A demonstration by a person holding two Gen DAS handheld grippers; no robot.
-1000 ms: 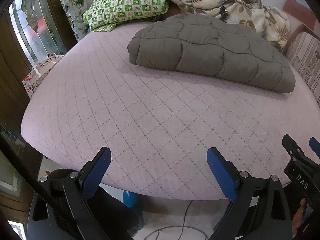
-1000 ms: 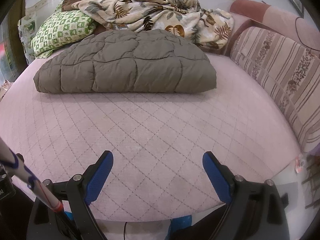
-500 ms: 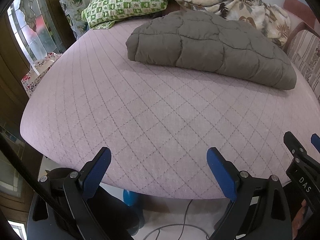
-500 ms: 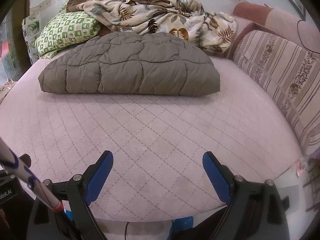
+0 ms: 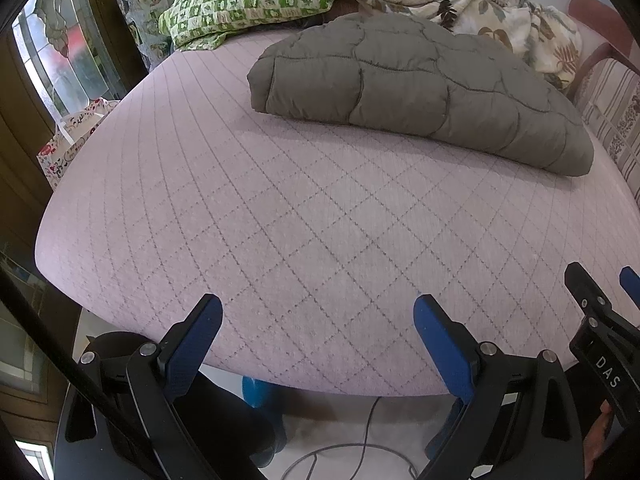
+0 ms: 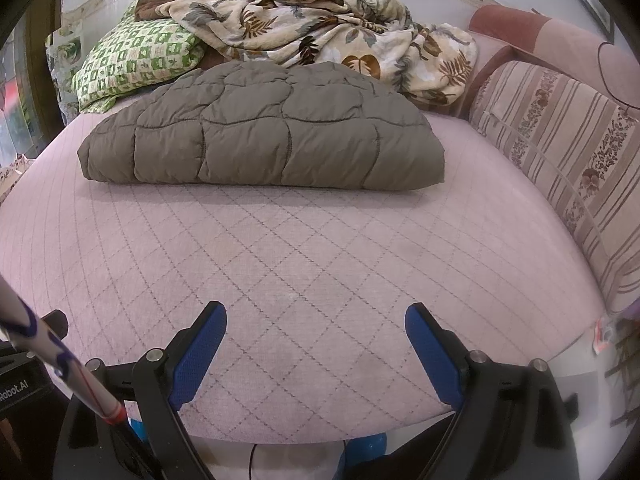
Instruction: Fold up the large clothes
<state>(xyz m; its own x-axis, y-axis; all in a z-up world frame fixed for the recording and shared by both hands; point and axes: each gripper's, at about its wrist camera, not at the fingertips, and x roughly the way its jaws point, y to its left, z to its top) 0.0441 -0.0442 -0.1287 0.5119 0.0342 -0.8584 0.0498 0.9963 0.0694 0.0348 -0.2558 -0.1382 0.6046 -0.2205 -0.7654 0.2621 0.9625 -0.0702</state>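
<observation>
A grey-brown quilted puffer garment (image 5: 420, 88) (image 6: 272, 140) lies folded into a flat bundle on the far half of a pink quilted bed (image 5: 280, 216) (image 6: 320, 248). My left gripper (image 5: 318, 310) hangs open over the bed's near edge, well short of the garment, nothing between its blue pads. My right gripper (image 6: 316, 316) is also open and empty above the near edge, facing the bundle's long side. The right gripper's black body shows at the right edge of the left wrist view.
A green checked pillow (image 6: 132, 60) and a crumpled leaf-print blanket (image 6: 328, 36) sit behind the garment. A striped sofa cushion (image 6: 560, 152) borders the bed's right side. A window and floral bag (image 5: 68, 136) stand left. Cables lie on the floor below the bed edge.
Both grippers have drawn back and tilted slightly, so the folded garment sits lower in each view. Both stay open and empty; the garment has not moved.
</observation>
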